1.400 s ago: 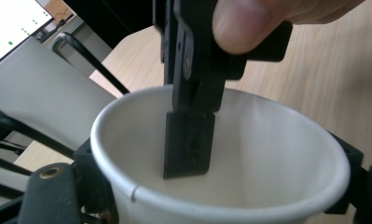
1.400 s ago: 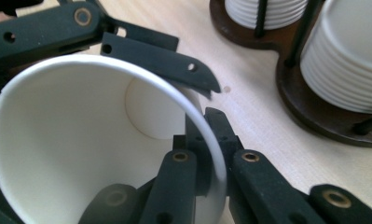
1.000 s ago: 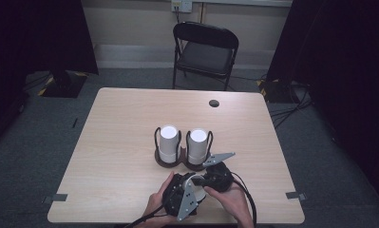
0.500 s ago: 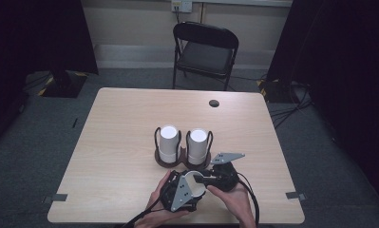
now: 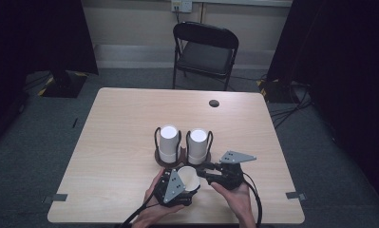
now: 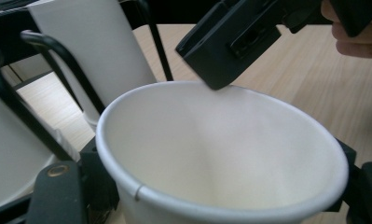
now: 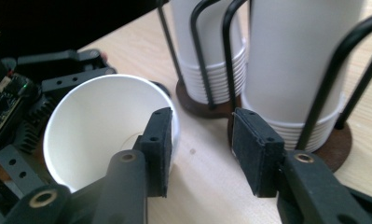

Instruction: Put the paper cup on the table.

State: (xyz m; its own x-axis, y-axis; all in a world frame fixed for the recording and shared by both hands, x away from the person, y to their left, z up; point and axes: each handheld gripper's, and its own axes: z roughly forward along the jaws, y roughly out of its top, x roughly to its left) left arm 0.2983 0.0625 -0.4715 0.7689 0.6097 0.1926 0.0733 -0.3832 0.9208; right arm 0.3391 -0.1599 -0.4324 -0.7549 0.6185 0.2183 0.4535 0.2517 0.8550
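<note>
At six o'clock on the table point(image 5: 116, 128), both hands sit close together near the edge. Left gripper point(image 5: 180, 186) angles up toward one o'clock, clamped on a paper cup point(image 5: 189, 177) whose mouth tips toward the right gripper point(image 5: 203, 172). Right hand point(image 5: 234, 197) points its gripper toward nine o'clock, jaws apart, one jaw pad right beside the cup's rim, the other out over bare wood. At twelve o'clock from the hands stand two wire holders, the left stack point(image 5: 168, 140) and right stack point(image 5: 197, 144) of cups side by side, just beyond the held cup.
</note>
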